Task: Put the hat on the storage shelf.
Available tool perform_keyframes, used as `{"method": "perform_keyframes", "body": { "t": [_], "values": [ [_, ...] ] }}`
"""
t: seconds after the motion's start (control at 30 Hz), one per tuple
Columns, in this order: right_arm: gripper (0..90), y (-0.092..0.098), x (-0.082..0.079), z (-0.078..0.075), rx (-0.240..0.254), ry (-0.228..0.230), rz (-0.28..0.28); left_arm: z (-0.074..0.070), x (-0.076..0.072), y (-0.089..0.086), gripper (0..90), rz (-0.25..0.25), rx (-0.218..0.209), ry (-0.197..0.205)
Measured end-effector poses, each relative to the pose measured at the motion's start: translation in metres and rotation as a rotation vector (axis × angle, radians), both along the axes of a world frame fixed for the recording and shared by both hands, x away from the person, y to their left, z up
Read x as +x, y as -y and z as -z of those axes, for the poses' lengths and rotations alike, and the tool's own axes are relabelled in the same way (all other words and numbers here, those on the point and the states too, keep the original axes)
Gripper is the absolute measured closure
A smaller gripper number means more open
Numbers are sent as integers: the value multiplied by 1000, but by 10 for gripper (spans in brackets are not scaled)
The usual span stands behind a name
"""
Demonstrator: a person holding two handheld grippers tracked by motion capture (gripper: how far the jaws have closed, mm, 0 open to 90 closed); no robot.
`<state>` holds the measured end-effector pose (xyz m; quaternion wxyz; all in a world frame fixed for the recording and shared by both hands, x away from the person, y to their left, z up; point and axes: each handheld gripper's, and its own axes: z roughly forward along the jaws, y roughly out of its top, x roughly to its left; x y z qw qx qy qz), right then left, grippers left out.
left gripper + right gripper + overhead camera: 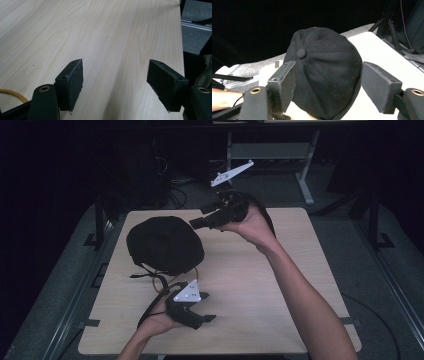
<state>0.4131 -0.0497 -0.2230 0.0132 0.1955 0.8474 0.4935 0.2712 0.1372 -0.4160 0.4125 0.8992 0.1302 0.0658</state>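
Black cap (165,244): crown up on the pale wooden surface (280,285), left of centre. Right claw (200,222): held beside the cap's far right edge, jaws apart, empty. Left claw (207,307): low near the front edge, jaws apart, empty, yellow cable (12,94) behind.

Table (280,285): we find the right half and the near right corner bare wood, open to a pass from the near or right edge.

Black cap (165,244): sits dome-up on the left-centre, the one bulky obstacle; we see a narrow strip of table at its left.

Yellow cable (159,281): loops just near of the cap, beside the left gripper (202,315), crowding that patch.

Left gripper: jaws wide apart, bare wood ahead of them.

Right gripper (196,223): held above the far edge, jaws spread, the cap's crown directly ahead between them.
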Motion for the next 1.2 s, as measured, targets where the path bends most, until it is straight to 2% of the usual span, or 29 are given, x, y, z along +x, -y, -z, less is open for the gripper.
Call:
{"method": "perform_keyframes", "body": {
  "t": [0.53, 0.6, 0.63, 0.83, 1.2],
  "values": [
    [243, 21, -9, 10, 1, -16, 24, 2, 0, 2, 279, -4, 3, 1],
    [239, 26, -10, 13, 2, -15, 31, 1, 0, 2, 275, -5, 4, 4],
    [234, 31, -11, 15, 0, -18, 38, 2, -1, 3, 275, -13, -12, -3],
    [228, 46, -13, 21, 5, -26, 62, 2, 0, 4, 269, -13, -4, 0],
    [205, 73, -21, 29, 17, -24, 92, 2, 1, 3, 268, -31, -23, 1]
  ]
}}
